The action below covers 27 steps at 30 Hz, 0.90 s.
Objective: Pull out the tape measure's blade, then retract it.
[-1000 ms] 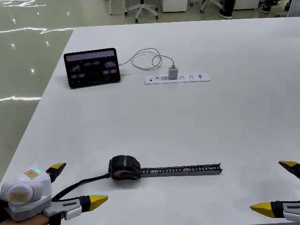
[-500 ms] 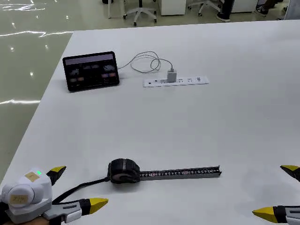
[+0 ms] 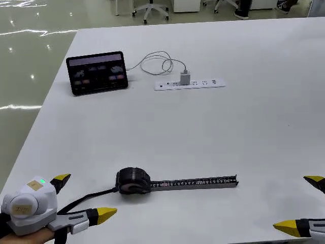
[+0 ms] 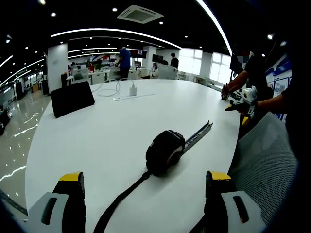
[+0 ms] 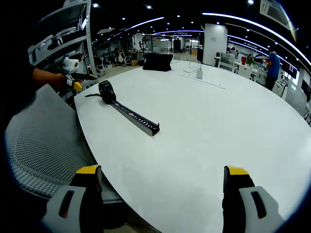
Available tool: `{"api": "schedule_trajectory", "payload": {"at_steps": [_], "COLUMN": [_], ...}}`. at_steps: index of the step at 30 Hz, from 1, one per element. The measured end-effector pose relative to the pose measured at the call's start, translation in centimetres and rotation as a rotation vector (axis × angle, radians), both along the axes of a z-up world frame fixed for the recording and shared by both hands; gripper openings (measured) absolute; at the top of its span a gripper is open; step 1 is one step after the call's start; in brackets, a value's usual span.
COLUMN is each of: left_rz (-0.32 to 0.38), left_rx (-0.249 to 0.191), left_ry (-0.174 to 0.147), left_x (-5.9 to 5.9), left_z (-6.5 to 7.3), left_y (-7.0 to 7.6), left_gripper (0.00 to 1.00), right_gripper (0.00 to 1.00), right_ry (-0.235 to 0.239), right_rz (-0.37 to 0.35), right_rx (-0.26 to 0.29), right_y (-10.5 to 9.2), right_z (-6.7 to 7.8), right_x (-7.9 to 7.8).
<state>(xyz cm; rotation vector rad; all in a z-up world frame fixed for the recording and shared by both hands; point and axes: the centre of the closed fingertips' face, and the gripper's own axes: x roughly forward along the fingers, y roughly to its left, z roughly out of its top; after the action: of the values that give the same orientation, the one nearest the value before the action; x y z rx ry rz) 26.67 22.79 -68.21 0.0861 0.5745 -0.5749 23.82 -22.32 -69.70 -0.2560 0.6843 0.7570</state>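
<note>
The yellow-tipped left gripper [image 3: 84, 195] waits near the front edge of the white tabletop [image 3: 203, 127], jaws spread wide and empty, with the thin black wrist strap [image 3: 89, 199] running between them. Closing here would likely pinch the strap rather than the round black tape measure case [image 3: 133, 181] just beyond. Its dark graduated blade [image 3: 195, 182] lies drawn out flat to the right. The yellow-tipped right gripper [image 3: 299, 202], equally wide and empty, is well apart from the blade's end; if the lock is freed unheld, the blade may whip back and skid the case
</note>
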Motion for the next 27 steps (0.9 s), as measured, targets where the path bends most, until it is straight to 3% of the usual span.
{"api": "schedule_trajectory", "payload": {"at_steps": [6, 14, 19, 27], "left_rz": [0.002, -0.007, -0.023, -0.02], "left_rx": [0.0, 0.002, 0.037, 0.022], "left_ry": [0.005, 0.007, 0.015, 0.024], "left_x": [0.1, 0.5, 0.8, 1.7], "left_z": [0.1, 0.4, 0.2, 0.6], "left_y": [-0.3, -2.0, -2.9, -5.0], "left_gripper": [1.0, 1.0, 0.99, 1.0], "right_gripper": [1.0, 1.0, 1.0, 1.0], "right_ry": [-0.003, -0.012, -0.006, -0.007], "right_rz": [0.014, 0.056, 0.081, 0.133], "right_rx": [-0.002, -0.014, -0.027, -0.044], "right_y": [0.5, 1.5, 1.6, 2.9], "right_z": [0.2, 0.5, 0.5, 0.6], "right_x": [0.2, 0.9, 1.4, 2.2]}}
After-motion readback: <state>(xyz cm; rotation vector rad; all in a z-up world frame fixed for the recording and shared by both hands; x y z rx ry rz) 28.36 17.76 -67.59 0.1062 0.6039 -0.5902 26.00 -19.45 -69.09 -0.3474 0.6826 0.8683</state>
